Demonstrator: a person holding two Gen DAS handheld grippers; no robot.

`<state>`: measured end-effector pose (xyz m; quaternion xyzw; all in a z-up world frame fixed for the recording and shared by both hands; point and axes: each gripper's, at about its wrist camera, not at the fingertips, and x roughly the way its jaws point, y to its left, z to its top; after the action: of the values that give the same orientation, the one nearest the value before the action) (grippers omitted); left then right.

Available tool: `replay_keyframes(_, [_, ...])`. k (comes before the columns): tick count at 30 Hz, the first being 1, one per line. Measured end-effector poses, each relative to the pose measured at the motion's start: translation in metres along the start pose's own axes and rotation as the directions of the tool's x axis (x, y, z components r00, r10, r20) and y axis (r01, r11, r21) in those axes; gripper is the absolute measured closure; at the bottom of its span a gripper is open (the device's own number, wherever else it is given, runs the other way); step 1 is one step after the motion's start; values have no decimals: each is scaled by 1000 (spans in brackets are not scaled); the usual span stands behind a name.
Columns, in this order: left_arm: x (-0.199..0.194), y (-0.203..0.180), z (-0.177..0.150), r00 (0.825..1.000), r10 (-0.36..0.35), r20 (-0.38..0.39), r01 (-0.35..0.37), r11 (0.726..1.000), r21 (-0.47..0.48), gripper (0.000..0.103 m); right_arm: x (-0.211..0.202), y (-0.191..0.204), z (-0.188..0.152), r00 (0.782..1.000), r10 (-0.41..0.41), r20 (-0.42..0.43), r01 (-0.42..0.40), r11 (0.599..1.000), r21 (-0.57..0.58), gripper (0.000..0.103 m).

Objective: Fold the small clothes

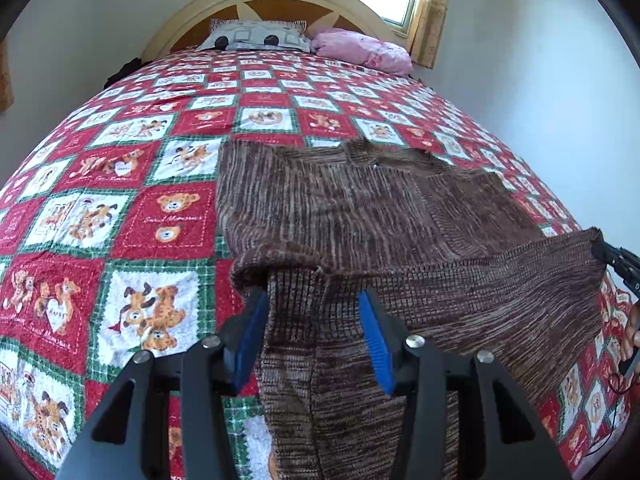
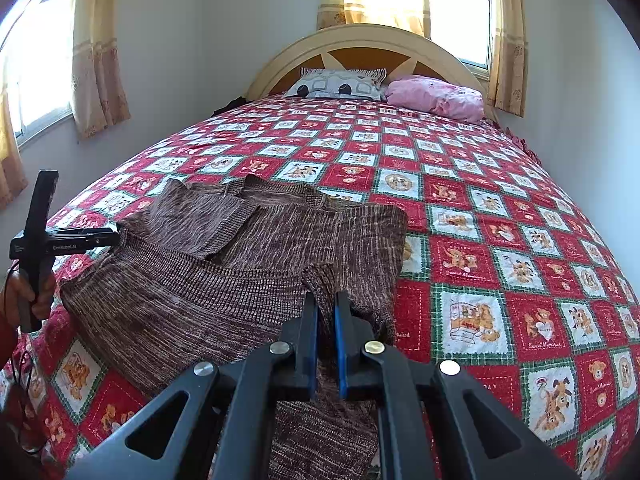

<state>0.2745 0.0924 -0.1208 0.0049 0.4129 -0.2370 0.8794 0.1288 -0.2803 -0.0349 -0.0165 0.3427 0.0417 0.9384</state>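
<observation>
Brown knit sweater [image 1: 360, 208] lying spread on the quilt [image 1: 120, 208] of the bed, ahead of both sets of fingers.
Left gripper [image 1: 316, 344]: fingers standing spread, a sleeve draping between the blue pads [image 1: 374, 344].
Right gripper [image 2: 326, 340]: fingers [image 2: 310, 340] pressing nearly together, pinching a sweater fold.
Pillows [image 2: 340, 84] resting far beyond, against the headboard [image 2: 360, 40].

Sweater [image 1: 360, 216] hem — beyond bottom edge
</observation>
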Motion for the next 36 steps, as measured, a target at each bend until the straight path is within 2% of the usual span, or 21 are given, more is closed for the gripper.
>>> replay_keyframes(5, [21, 7, 0, 999, -11, -49, 9, 999, -38, 54, -1, 1, -1, 1000, 5, 3, -5, 1000, 4, 96])
replay_keyframes(9, [22, 9, 2, 998, -43, -51, 40, 998, -47, 52, 0, 0, -3, 1000, 3, -6, -3, 1000, 2, 96])
replay_keyframes(14, [22, 9, 2, 997, -48, -57, 46, 998, -38, 52, 1, -4, -4, 1000, 13, -12, -12, 1000, 27, 96])
replay_keyframes(19, [25, 11, -3, 996, -82, -43, 77, 993, -89, 53, 4, -1, -7, 1000, 13, -22, -12, 1000, 18, 96])
replay_keyframes(21, [27, 5, -4, 996, -66, -62, 62, 996, -69, 58, 4, -1, -8, 1000, 15, -23, -15, 1000, 22, 96])
replay_keyframes(22, [27, -1, -4, 998, -21, -61, 19, 999, -33, 62, 4, -1, -8, 1000, 16, -23, -15, 1000, 25, 96])
replay_keyframes(24, [27, -6, -5, 998, 12, -58, -13, 1000, -8, 86, 4, -1, -9, 1000, 16, -22, -15, 999, 32, 96])
replay_keyframes(25, [25, -6, -5, 998, 4, -55, -5, 1000, -17, 89, 3, -1, -9, 1000, 13, -22, -12, 999, 34, 96])
replay_keyframes(30, [9, -10, -11, 1000, 20, -11, -21, 997, -71, 93, -4, -1, -10, 1000, -5, -8, 5, 1000, 23, 96])
replay_keyframes(36, [-38, -25, -9, 992, 45, 119, -38, 998, -58, 93, -25, 5, 0, 998, -42, 53, 44, 998, -36, 96])
